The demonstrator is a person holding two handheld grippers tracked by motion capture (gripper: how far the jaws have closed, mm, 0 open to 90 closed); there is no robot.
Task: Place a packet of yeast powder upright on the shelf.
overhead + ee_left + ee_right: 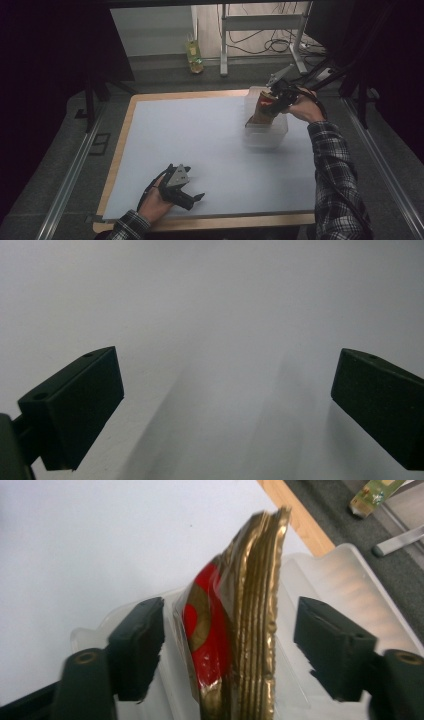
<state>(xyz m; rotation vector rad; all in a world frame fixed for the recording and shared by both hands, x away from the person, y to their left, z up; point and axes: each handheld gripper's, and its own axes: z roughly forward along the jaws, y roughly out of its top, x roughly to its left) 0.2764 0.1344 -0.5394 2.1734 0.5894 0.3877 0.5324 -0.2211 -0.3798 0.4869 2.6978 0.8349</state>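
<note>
Gold-and-red foil packet (240, 625) stood on edge inside clear plastic bin (265, 131), far right part of white table (200, 150), top seam up, leaning a little. Seen in right gripper view between the two black pads, crimped gold edge toward the camera, red panel facing the left pad.

Right tongs (230, 645) spread to either side of packet, a gap visible on both sides, neither pad pressing. Nothing pinched. In high view, right tongs (275, 100) poised above the bin's rim, hand and plaid sleeve (335, 165) reaching in from the right.

Left tongs (225, 405) spread wide over bare table surface, nothing between. In high view, left tongs (182, 189) rested near the front edge, well apart from the bin.

Beyond the table: dark floor, metal stand legs, cables, a small green-yellow pack (194, 56) on the floor at the back.

Step judged: release of the packet into the bin, placement all but done. Next move likely calls for lifting the right tongs straight up and clear without brushing the seam, since the packet stood on its narrow edge and could tip against the bin wall or drag out if snagged.
</note>
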